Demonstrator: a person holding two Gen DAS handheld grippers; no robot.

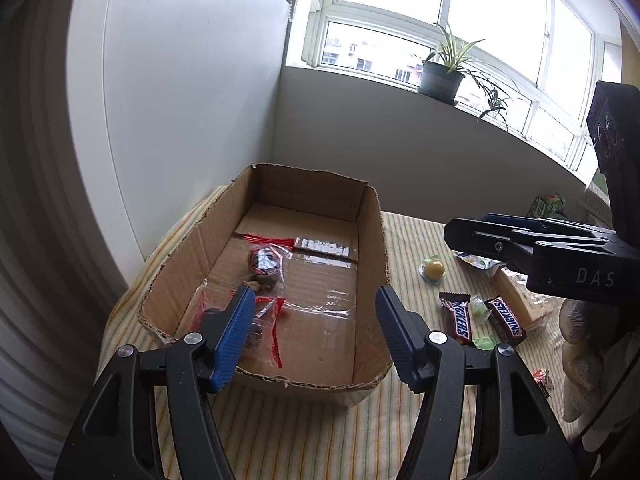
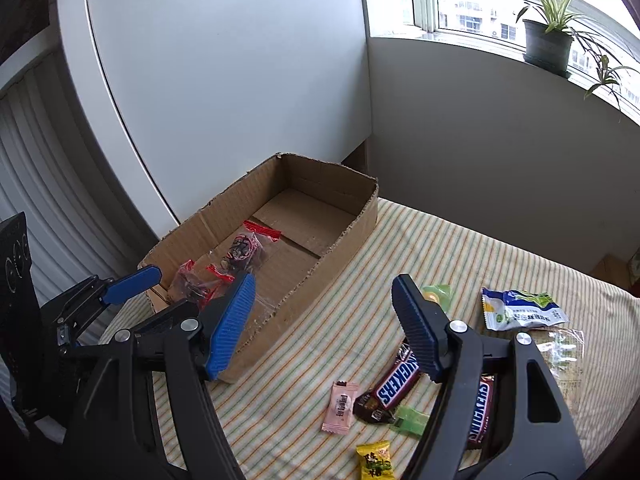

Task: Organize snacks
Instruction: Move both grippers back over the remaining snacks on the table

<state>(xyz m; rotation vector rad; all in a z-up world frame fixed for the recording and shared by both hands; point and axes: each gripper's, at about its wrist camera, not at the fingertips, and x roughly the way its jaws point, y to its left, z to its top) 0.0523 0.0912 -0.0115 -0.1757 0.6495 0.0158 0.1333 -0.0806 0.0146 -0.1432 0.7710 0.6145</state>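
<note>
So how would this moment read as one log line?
left gripper: open, empty | right gripper: open, empty | brown cardboard box: red-sealed clear packets inside

Left gripper [image 1: 316, 336] fingers spread, empty, above the cardboard box [image 1: 370, 240] holding snacks

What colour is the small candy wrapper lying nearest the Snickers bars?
Pale pink candy wrapper with dark print, best seen in the right wrist view.

We see a tall white panel [image 1: 180, 92] standing in the corner beside a plain grey-white wall [image 1: 400, 148]. Above that wall, a wide white-framed window [image 1: 452, 16] lets in bright daylight, with pale apartment buildings outside. On its sill stands a dark round pot holding a long-leaved green plant [image 1: 442, 76]. A striped yellow-and-green cloth [image 2: 440, 240] covers the worktop.
</note>
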